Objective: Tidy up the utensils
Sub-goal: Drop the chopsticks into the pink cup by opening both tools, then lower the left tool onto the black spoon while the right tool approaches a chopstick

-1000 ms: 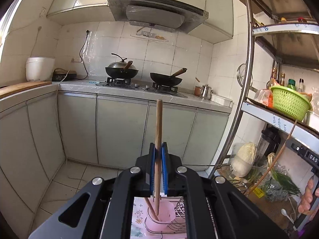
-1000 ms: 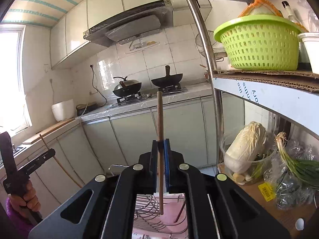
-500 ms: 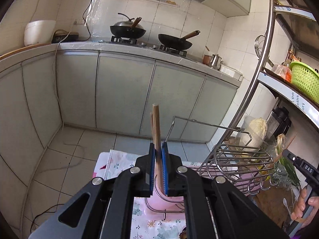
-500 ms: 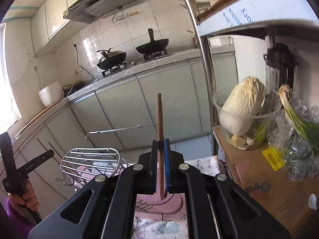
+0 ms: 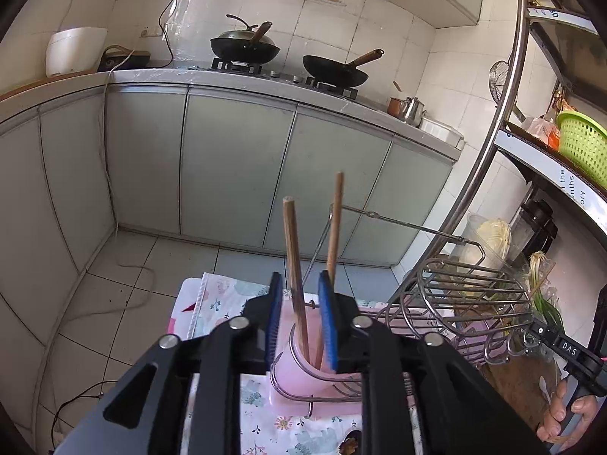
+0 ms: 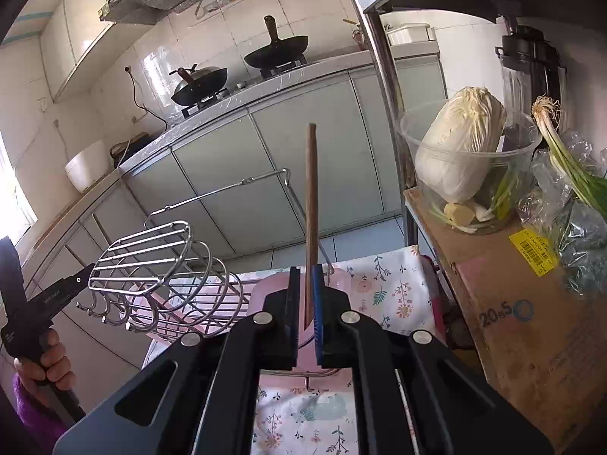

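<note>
In the left wrist view my left gripper (image 5: 299,284) hangs just over a pink cup (image 5: 292,371) held in a wire ring. Its jaws are opening. A wooden chopstick (image 5: 291,242) stands loose between the blue pads with its lower end in the cup. A second chopstick (image 5: 335,220) leans in the cup behind the right pad. In the right wrist view my right gripper (image 6: 305,276) is shut on another chopstick (image 6: 311,189), held upright just above the pink cup (image 6: 271,284).
A wire dish rack (image 5: 470,295) (image 6: 151,250) with hooks stands beside the cup on a floral cloth (image 5: 212,303) (image 6: 390,284). To the right are a cardboard box (image 6: 512,303), a tub with a cabbage (image 6: 463,151) and a metal shelf post (image 5: 489,159). Kitchen cabinets (image 5: 235,167) lie beyond.
Both grippers came down toward the pink cup. The left jaws parted and let go of their chopstick, which now stands in the cup. The right one kept its grip.
</note>
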